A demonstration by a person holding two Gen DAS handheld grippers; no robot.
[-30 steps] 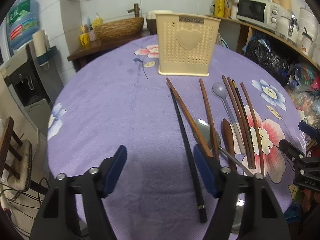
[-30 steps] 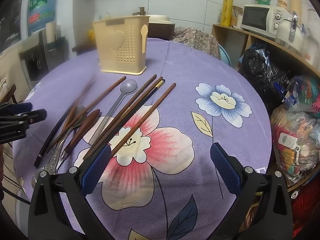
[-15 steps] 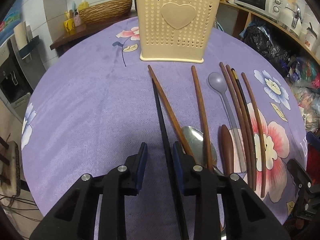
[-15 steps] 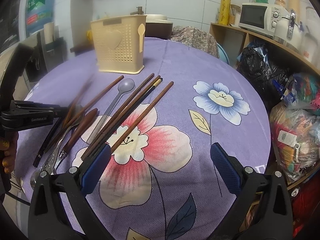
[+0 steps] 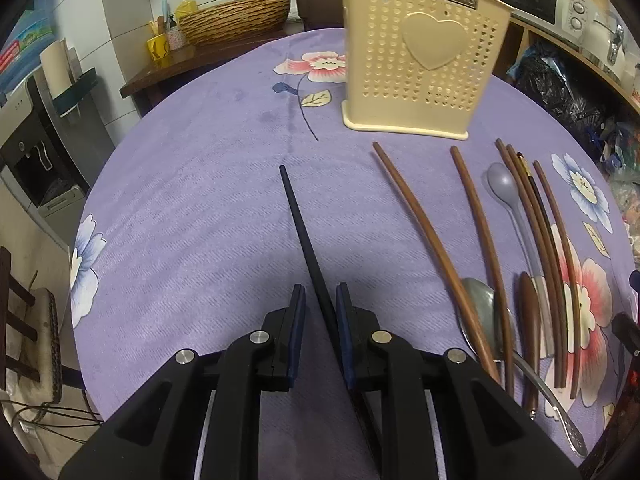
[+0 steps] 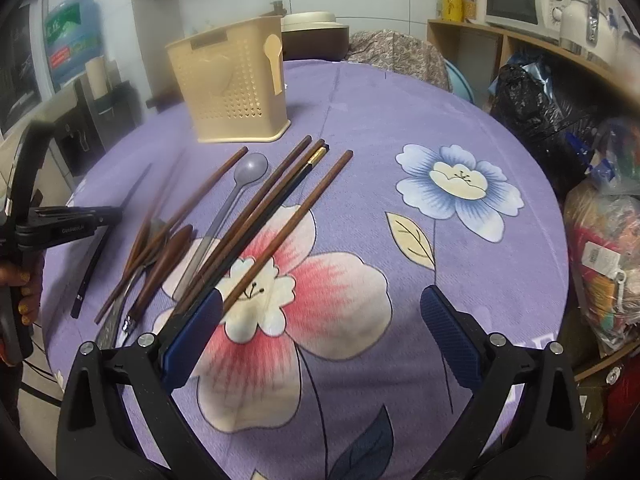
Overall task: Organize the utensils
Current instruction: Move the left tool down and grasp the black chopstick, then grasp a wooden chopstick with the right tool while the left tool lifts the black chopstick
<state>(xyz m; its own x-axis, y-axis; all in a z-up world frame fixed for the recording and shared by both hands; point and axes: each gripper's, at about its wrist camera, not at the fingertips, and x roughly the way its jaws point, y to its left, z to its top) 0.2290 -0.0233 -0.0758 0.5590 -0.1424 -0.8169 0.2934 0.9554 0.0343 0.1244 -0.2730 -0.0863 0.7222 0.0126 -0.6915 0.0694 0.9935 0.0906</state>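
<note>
Nearest in the left wrist view, the left gripper (image 5: 320, 304) has its blue pads drawn close around a black chopstick (image 5: 302, 228). The stick lies against the right pad, while a narrow gap shows beside the left pad, so a full clamp on both sides cannot be made out. The chopstick's rear end is hidden under the gripper body; its tip points ahead over the purple floral tablecloth (image 5: 192, 208).

In the right wrist view, the right gripper (image 6: 320, 312) stands wide open with nothing between its pads. Its left pad covers the near ends of several brown chopsticks (image 6: 288, 220), so their full length is cut off there.

Just right of the left gripper lie the remaining utensils in a loose row: long brown sticks, a metal spoon (image 5: 480, 304) partly buried under two of them, a short dark wooden spoon (image 5: 528, 320), and a grey plastic spoon (image 5: 508, 196). One dark chopstick with a gold band (image 6: 312, 160) lies among the brown ones. On the left of the right wrist view this row is blurred, and single pieces are hard to separate.

Farther back stands the beige perforated utensil holder (image 5: 420, 64), upright on the cloth. Its inside is not visible from either camera, so its contents cannot be told.
</note>
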